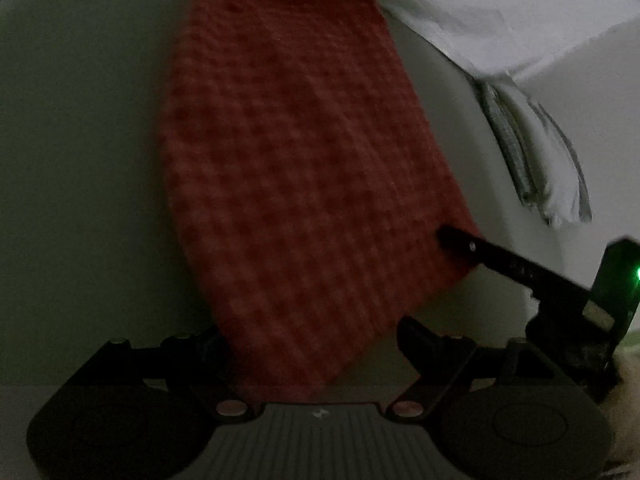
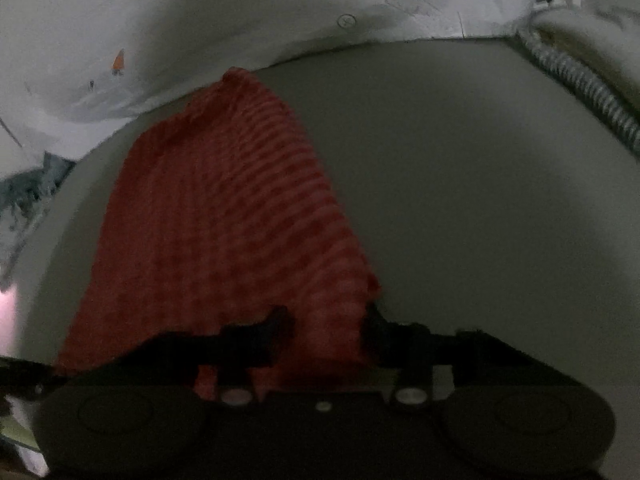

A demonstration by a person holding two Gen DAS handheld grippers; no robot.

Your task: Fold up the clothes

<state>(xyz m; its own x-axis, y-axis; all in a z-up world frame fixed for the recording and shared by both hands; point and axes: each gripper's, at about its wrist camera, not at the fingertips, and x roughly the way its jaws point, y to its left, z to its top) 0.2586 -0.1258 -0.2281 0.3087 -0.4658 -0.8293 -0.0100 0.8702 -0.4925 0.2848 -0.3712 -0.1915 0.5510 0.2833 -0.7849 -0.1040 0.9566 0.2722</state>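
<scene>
Red ribbed cloth [image 1: 304, 168] spread flat on a pale grey worktop [image 1: 80, 160], seen under dim light from both wrist cameras. The cloth lies as a long, roughly rectangular strip running away from the person toward a white wall [image 2: 200, 20]; whether it is a single layer or already doubled lengthwise cannot be told from these views.

The left gripper [image 1: 316, 344] hangs over the near end of the cloth, its fingers spread wide with the fabric edge lying between and below them; no pinch is made. The right gripper [image 2: 326, 326] sits at the neighbouring near corner, its fingers apart with a band of cloth rising between them. It straddles the fabric, but the fingers do not appear to press on it. In the left view the right gripper's finger tip [image 1: 452, 236] rests on or just above the cloth's right-hand edge.

Progress, judged from this layout: the cloth is smoothed and aligned, and both tools are stationed at the near end, which suggests a fold toward the far end is being prepared. No crosswise fold is visible yet. Closing on the corners, lifting and laying over appear to remain.

A corrugated hose [image 2: 588, 92] lies at the worktop's far right.
</scene>
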